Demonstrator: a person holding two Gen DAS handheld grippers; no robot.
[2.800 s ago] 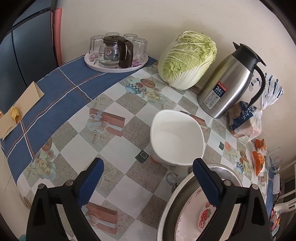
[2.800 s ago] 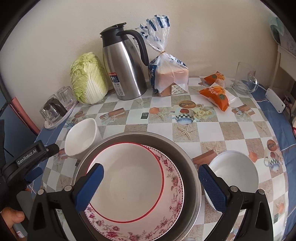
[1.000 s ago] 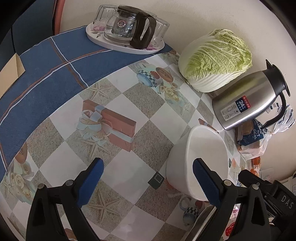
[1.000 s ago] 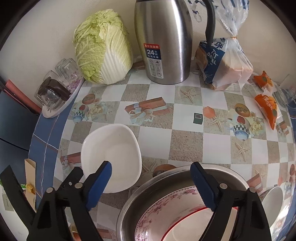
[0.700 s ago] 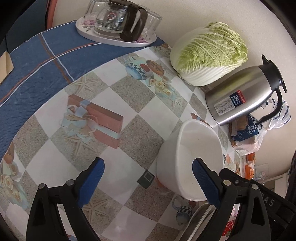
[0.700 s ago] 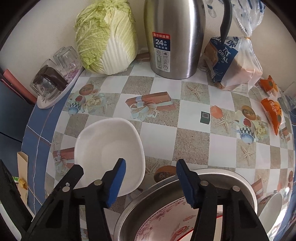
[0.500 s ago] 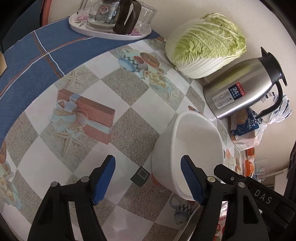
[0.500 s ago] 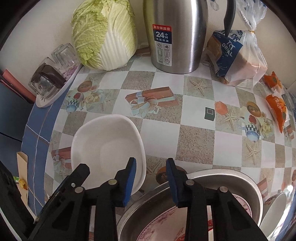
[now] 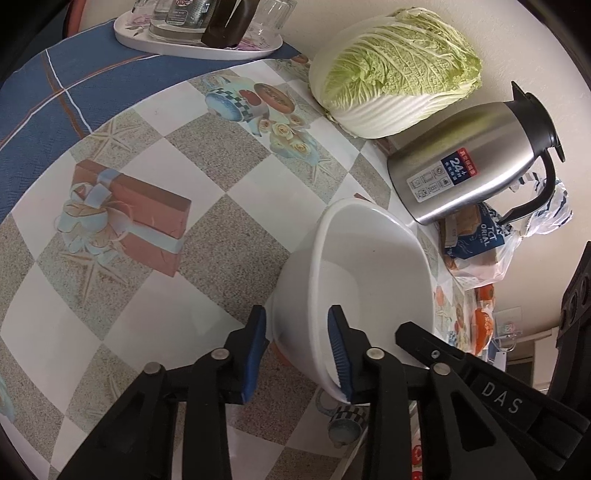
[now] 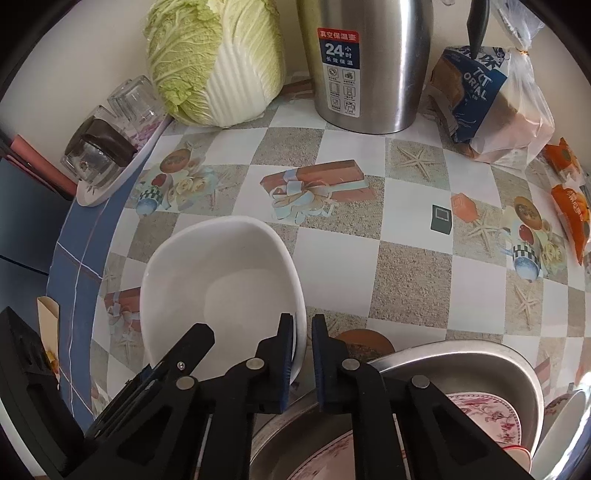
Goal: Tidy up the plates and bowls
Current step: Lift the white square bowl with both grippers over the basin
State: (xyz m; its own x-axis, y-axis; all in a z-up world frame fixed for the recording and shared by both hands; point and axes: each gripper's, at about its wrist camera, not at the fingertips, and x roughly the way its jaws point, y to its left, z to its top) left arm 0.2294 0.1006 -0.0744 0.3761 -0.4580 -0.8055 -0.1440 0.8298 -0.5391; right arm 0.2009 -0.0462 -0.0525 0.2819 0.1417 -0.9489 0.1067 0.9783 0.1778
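A white squarish bowl [image 9: 373,273] stands on the patterned tablecloth. My left gripper [image 9: 295,347] straddles its near rim, one finger outside and one inside, closing on the wall. My right gripper [image 10: 303,350] is shut on the bowl's [image 10: 221,291] right rim, the rim pinched between its blue pads. A steel basin [image 10: 461,369] at lower right holds a floral plate [image 10: 491,417]. Another white bowl [image 10: 561,432] shows at the far right edge.
A cabbage [image 9: 399,74], a steel thermos jug [image 9: 472,158] and a bread bag [image 9: 480,243] stand along the wall behind the bowl. A tray of glasses [image 9: 199,33] sits far left. Orange snack packs [image 10: 572,218] lie at right.
Both grippers moved in on the white bowl and narrowed their jaws. The right one has closed on its right rim; the left one has closed around its near rim.
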